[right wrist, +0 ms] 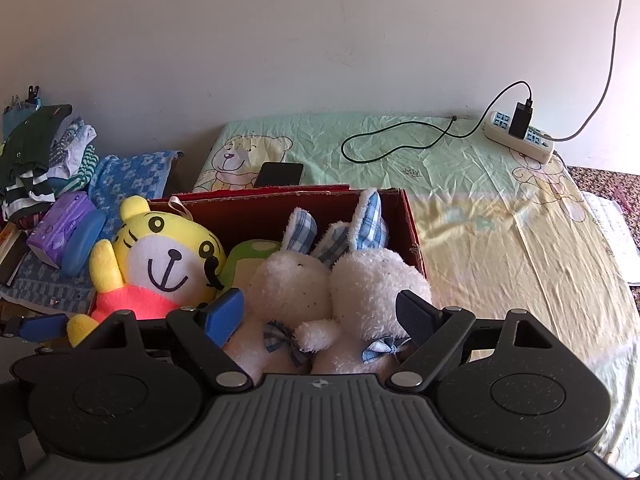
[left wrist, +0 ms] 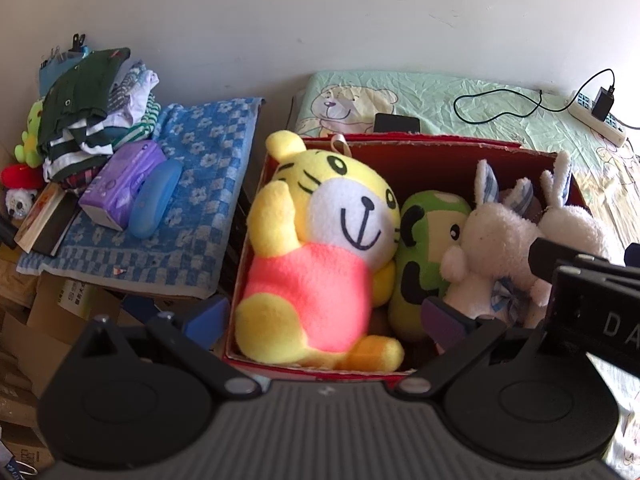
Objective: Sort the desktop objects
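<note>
A red box (left wrist: 440, 144) (right wrist: 280, 194) on the green bear-print sheet holds a yellow tiger plush in a pink shirt (left wrist: 316, 248) (right wrist: 168, 260), a green plush (left wrist: 424, 240) (right wrist: 248, 254) and a pair of white rabbits with blue checked ears (left wrist: 500, 240) (right wrist: 340, 280). My left gripper (left wrist: 328, 318) is open at the box's near edge, with the tiger's lower body between its wide-spread fingers. My right gripper (right wrist: 320, 316) is narrowed onto the rabbit pair, its pads pressing both flanks. Its body (left wrist: 592, 280) shows at the right of the left wrist view.
A black phone (right wrist: 280, 174) lies behind the box. A power strip (right wrist: 520, 140) with a charger and cable is at the back right. To the left, a blue towel (left wrist: 208, 184) carries a purple tissue pack (left wrist: 120, 184), a blue case (left wrist: 154, 204), folded clothes and books. Cardboard boxes sit below.
</note>
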The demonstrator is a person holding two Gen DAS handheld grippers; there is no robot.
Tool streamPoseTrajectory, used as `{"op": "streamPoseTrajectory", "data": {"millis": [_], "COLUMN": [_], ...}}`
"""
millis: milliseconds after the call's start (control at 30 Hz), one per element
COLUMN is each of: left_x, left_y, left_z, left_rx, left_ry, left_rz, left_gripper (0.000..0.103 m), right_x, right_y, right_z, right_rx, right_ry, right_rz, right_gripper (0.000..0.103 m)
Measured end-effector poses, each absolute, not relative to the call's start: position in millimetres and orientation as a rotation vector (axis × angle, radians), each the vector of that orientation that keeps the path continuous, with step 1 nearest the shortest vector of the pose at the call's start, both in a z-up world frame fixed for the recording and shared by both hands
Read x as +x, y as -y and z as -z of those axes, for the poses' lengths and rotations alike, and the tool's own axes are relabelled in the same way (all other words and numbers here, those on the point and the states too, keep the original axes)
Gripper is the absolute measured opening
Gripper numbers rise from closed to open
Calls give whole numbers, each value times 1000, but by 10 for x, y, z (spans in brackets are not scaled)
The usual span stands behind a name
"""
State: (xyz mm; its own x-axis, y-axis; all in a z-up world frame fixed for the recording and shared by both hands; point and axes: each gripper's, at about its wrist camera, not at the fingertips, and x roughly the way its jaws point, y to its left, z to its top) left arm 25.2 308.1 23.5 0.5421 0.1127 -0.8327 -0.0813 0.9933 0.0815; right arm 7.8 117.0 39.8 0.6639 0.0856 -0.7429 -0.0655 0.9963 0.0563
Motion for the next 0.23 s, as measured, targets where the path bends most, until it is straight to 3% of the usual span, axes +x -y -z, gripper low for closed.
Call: {"op": "streamPoseTrajectory", "data": {"millis": [233], "left_x": [197], "left_y": [-3038], "left_z": [-285], "left_rx": [36], "left_ry": [-972], "left_rz": [-102], "left_gripper": [101], "right_x": [35], "right_y": [-1137], "right_z": [-417], "right_rx": [44], "right_ry": [-831], "right_rz": [-60], "right_gripper": [86]}}
